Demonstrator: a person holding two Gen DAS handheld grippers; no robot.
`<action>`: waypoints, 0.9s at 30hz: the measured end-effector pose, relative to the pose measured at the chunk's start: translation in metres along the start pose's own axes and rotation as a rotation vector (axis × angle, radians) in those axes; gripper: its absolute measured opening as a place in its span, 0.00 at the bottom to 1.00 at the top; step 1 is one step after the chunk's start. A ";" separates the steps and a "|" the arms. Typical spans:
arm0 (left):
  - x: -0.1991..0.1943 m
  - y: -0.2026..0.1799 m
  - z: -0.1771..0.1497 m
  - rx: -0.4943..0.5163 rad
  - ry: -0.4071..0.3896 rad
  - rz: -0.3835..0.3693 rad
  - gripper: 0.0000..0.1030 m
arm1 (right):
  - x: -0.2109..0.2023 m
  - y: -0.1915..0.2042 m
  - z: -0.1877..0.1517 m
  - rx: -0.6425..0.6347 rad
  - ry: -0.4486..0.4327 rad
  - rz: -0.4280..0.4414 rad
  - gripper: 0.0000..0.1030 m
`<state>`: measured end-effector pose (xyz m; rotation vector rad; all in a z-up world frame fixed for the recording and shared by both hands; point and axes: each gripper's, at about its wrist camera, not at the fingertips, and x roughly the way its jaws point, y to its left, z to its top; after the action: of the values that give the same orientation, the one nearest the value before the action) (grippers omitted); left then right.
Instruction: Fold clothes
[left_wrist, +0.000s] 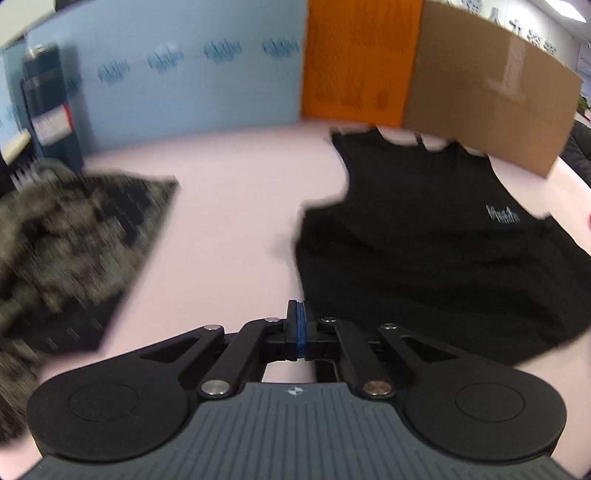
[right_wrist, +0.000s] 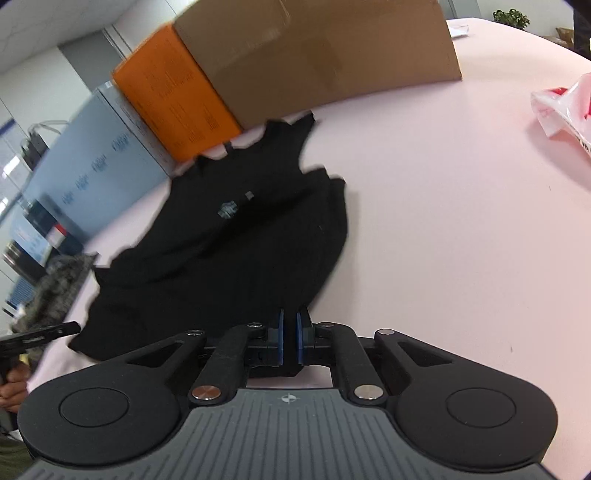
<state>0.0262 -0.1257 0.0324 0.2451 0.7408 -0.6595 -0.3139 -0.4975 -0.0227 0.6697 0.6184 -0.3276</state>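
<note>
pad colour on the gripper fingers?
Blue. The pads show best in the right wrist view, on the right gripper, against the black tank top.

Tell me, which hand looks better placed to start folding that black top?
The right, probably. The right gripper sits at the hem of the black tank top, fabric at its nearly closed jaws. The left gripper, shut, is beside the top's edge over bare pink table.

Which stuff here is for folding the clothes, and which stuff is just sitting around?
For the job: black top, camouflage garment, left gripper, right gripper.

Just lying about: brown box, orange box, blue box, plastic bag.
</note>
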 end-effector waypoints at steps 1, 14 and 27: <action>-0.003 0.006 0.007 0.009 -0.017 0.023 0.00 | -0.006 0.002 0.005 -0.001 -0.002 0.011 0.06; -0.037 0.020 0.120 0.503 -0.191 0.233 0.30 | -0.047 0.030 0.122 -0.443 0.116 -0.214 0.35; 0.032 -0.052 0.026 1.072 -0.199 -0.056 0.59 | 0.032 0.107 0.100 -1.115 0.127 0.041 0.71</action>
<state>0.0256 -0.1922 0.0301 1.1221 0.1393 -1.0755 -0.1967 -0.4874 0.0698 -0.3721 0.7894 0.1246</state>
